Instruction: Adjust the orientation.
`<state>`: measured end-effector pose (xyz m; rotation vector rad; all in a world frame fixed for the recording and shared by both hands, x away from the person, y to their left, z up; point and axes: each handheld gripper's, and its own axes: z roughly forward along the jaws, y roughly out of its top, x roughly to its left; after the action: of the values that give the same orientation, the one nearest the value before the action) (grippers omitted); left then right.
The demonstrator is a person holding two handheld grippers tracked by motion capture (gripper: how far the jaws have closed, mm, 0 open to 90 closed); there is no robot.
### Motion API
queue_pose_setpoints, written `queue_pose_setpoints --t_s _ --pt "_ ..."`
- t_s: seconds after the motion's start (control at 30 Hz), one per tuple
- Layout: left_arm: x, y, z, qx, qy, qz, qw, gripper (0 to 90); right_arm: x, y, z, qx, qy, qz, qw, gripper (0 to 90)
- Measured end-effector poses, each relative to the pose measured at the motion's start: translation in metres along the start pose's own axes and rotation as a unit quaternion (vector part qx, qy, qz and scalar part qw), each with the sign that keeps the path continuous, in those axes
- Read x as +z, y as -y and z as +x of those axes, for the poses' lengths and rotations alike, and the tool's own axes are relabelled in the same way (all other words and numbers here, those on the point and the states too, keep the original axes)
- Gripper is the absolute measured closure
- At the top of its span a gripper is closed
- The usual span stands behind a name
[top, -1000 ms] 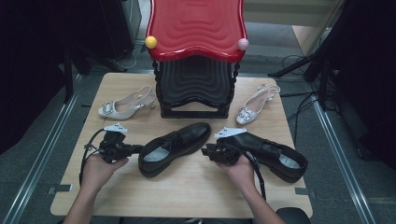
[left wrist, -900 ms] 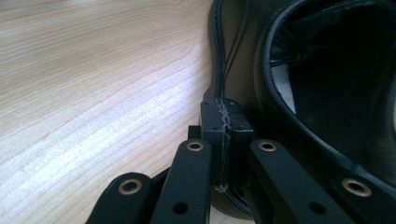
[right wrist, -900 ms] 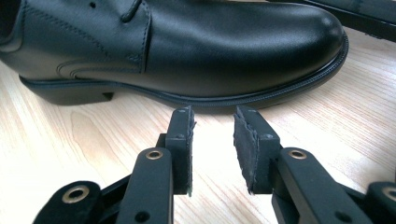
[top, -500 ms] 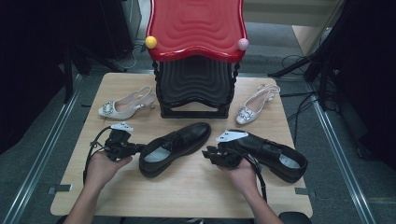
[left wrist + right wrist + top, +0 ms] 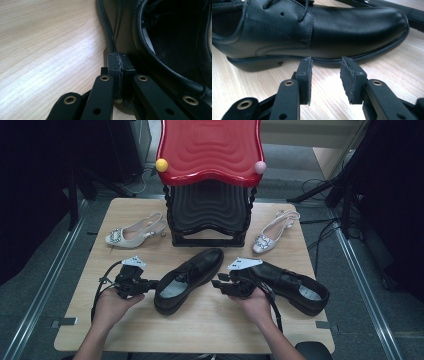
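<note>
Shoe (image 5: 187,279): lower centre of frame, on table (image 5: 210,320) | left gripper (image 5: 150,283): jaws closed together, tips at shoe's heel side | right gripper (image 5: 325,75): jaws just opening, part-wide, empty, facing shoe | second shoe (image 5: 290,287): lower right.

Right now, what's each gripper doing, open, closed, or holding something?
Left gripper: jaws shut, nothing gripped, tips against the left black shoe.
Right gripper: jaws open, just been opening, nothing between them, facing that shoe's side.
</note>
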<state>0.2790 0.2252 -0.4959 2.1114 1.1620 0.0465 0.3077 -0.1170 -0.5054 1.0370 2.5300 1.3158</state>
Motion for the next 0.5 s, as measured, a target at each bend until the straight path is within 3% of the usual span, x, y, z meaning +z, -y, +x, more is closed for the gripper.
queue_pose_setpoints --t_s 0.37,0.5 --pt "0.005 0.004 -0.017 0.009 0.021 0.008 0.9997 90.0 0.006 -0.005 -0.002 0.001 -0.002 0.019 0.9998 58.6" --pt "0.008 0.006 -0.023 0.014 0.043 0.008 0.9989 90.0 0.005 -0.007 -0.002 -0.003 -0.002 0.016 0.9999 59.4"
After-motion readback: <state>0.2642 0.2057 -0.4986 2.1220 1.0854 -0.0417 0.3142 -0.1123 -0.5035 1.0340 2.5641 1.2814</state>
